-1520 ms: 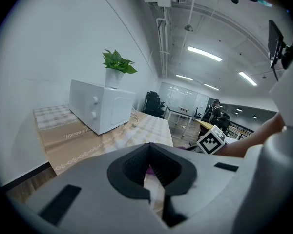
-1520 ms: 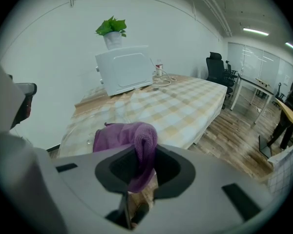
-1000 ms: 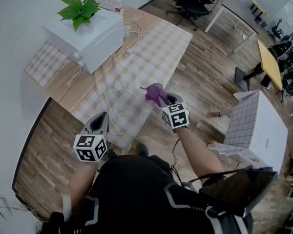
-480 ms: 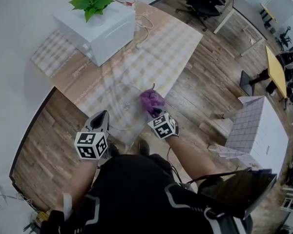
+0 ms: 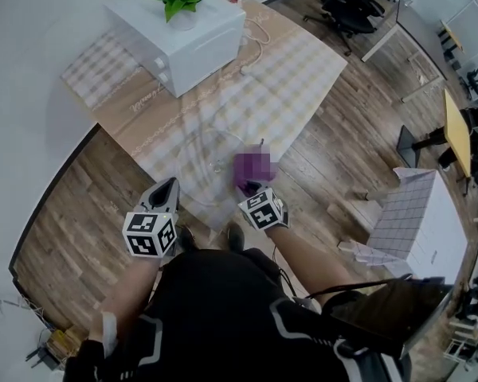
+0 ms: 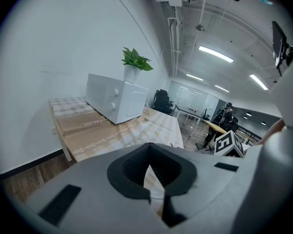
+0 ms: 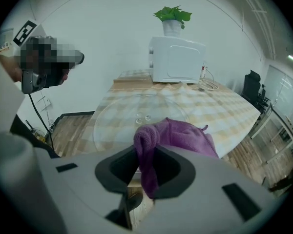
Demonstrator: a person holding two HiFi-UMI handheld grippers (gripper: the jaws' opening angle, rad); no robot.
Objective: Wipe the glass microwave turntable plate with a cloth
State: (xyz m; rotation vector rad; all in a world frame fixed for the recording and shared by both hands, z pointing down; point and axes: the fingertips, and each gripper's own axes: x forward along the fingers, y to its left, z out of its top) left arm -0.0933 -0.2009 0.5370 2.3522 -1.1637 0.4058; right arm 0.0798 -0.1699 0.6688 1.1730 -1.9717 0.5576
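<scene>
- Head view: my right claw (image 5: 249, 186) has dragged the purple fleece cloth (image 5: 252, 167) toward me, onto the 3 o'clock rim of the clear round glass turntable plate (image 5: 199, 161) on the checked table (image 5: 296, 76). Wiping looks begun.
- Left gripper view: my left claw (image 6: 151, 186) is clenched, empty.
- Right gripper view: the right claw grasps the cloth, which drapes on the plate.

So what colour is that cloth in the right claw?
Purple; the cloth shows best in the right gripper view.

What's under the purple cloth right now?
The purple cloth, clamped in the right gripper, overlaps the right edge of the glass turntable plate on the checked tablecloth. The rim beneath it is covered, so contact cannot be confirmed.
</scene>
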